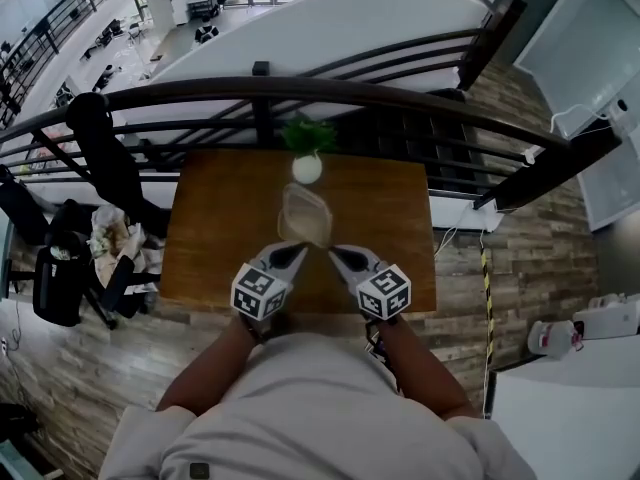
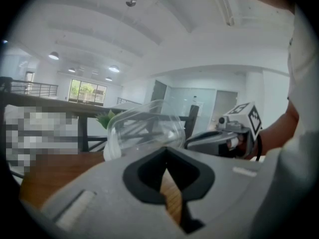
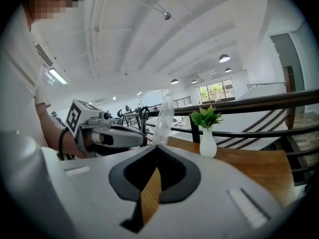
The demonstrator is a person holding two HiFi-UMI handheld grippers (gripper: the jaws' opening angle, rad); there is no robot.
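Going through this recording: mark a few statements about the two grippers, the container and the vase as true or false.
1. The left gripper has its jaws closed on the clear container. True.
2. The right gripper is open and empty. False: its jaws are shut on the container's edge.
3. The vase lies on its side. False: it stands upright, with a green plant in it.
4. The vase stands on the table beyond the container, near the railing. True.
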